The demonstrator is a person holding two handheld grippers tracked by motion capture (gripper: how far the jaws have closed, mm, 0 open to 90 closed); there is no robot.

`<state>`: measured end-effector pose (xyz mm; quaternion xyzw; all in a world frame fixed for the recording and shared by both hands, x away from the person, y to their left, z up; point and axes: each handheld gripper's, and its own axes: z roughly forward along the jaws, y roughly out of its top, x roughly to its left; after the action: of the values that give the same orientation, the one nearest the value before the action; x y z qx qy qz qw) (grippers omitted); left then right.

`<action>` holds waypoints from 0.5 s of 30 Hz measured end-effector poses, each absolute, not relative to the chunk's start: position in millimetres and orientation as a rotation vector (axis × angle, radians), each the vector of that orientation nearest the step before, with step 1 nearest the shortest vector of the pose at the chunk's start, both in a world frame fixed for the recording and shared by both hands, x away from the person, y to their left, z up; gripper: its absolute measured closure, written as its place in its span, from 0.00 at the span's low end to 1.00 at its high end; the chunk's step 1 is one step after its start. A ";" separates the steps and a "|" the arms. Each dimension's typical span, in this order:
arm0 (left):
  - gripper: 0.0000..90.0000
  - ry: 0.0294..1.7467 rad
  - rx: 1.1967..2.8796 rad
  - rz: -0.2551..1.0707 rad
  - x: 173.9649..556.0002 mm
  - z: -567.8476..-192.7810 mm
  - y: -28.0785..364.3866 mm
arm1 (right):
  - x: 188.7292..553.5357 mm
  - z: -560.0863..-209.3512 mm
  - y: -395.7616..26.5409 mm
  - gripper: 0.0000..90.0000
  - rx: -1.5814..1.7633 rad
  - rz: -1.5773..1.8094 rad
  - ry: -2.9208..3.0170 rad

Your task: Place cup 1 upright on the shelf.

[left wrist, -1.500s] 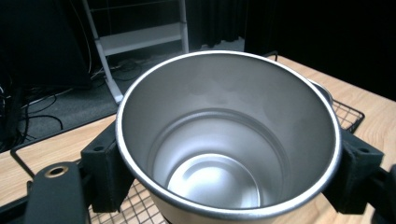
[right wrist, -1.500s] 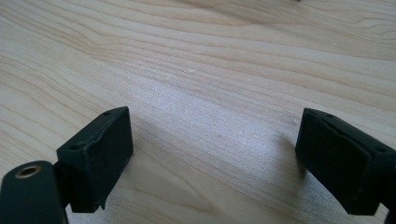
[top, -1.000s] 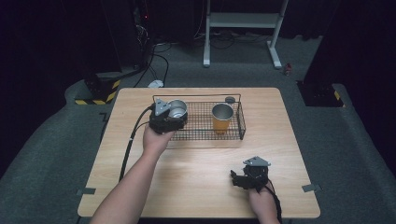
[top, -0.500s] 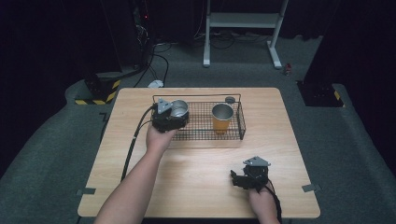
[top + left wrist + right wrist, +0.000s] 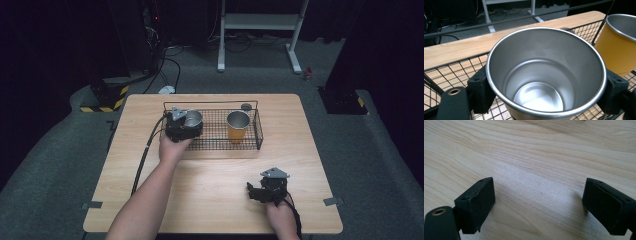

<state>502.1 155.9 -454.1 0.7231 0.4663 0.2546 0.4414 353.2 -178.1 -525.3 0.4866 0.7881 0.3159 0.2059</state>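
Left gripper (image 5: 541, 100) clamping an empty steel cup (image 5: 544, 77) inside the wire basket (image 5: 252, 142), orange cup (image 5: 617, 42) standing empty just beside its fingers, right gripper (image 5: 539, 207) lying open on the table (image 5: 544, 150).

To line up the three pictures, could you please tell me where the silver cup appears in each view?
High view: silver cup sits at the left end of the wire basket, clamped in the left gripper.
Left gripper view: it lies centre frame, seen from above, between the black jaws.
Right gripper view: not in it.
Shared landmark: the orange cup, at the upper right in the left gripper view.
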 end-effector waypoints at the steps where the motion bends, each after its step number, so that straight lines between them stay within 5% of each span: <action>1: 0.21 1.165 1.795 0.629 502.3 -455.0 155.1 | 353.3 -525.3 -178.2 0.12 1.356 0.880 2.196; 15: 0.21 1.206 1.846 0.642 506.3 -464.8 149.9 | 353.2 -525.3 -178.1 0.12 1.356 0.881 2.196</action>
<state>506.3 149.9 -464.8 0.7331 0.4791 0.2548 0.4100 353.2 -178.1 -525.3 0.4866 0.7881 0.3160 0.2058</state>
